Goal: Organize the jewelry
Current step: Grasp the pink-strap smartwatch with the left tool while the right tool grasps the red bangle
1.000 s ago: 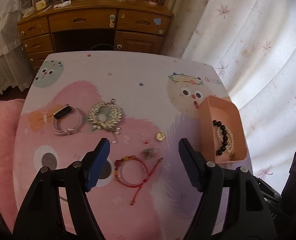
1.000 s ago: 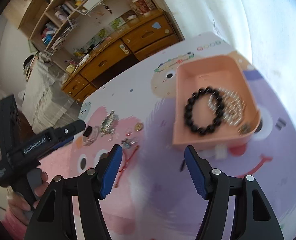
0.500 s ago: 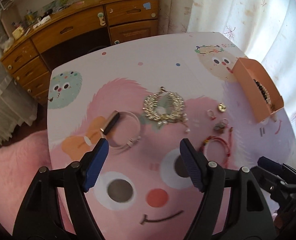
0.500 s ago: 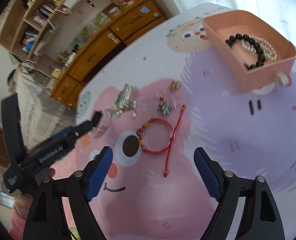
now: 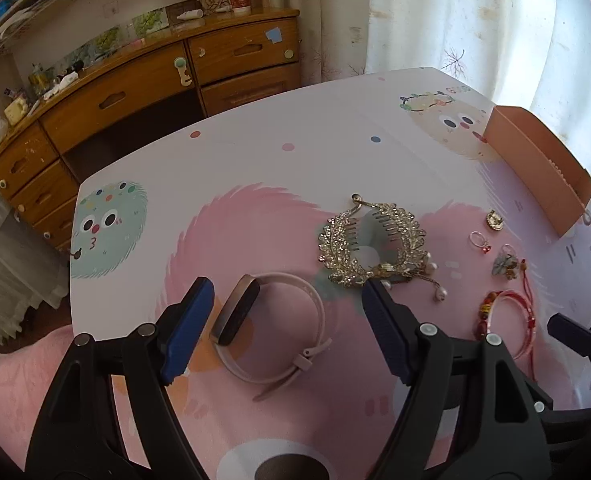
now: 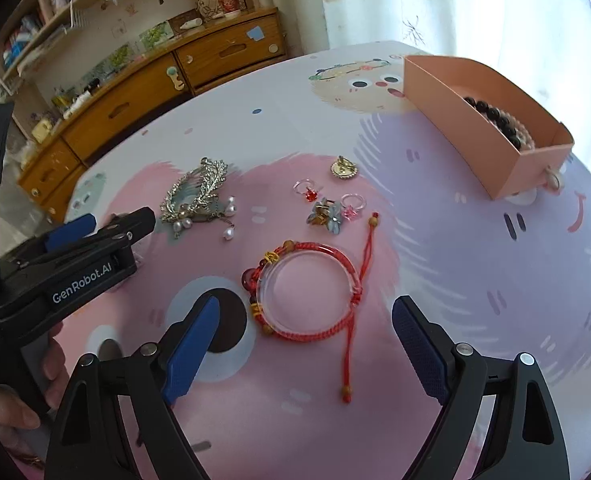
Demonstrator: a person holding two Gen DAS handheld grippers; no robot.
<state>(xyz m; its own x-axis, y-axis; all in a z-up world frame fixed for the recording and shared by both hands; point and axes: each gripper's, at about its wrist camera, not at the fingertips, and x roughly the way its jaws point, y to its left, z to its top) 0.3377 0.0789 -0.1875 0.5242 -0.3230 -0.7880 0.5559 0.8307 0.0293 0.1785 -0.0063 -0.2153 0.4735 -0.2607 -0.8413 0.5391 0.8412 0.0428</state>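
A pale pink watch band (image 5: 271, 320) lies on the mat between the fingers of my left gripper (image 5: 287, 312), which hangs open just above it. Beside it to the right is a gold leaf hair comb (image 5: 371, 244). My right gripper (image 6: 305, 324) stands wide open over a red cord bracelet (image 6: 307, 292), not touching it. Beyond the bracelet lie two small rings (image 6: 307, 190), a flower piece (image 6: 327, 214) and a gold brooch (image 6: 343, 168). A peach box (image 6: 483, 128) at the far right holds a black bead bracelet (image 6: 495, 116) and pearls.
The cartoon-printed table mat (image 6: 475, 260) ends close behind the box. A wooden desk (image 5: 155, 92) with drawers stands past the far edge, a curtain (image 5: 455, 12) at the right, pink bedding (image 5: 11, 384) at the left. A hand (image 6: 35, 400) holds the left gripper.
Both grippers have swung left, away from the box, and come down toward the mat. The left now frames the watch band, the right the red bracelet. The right jaws have widened.
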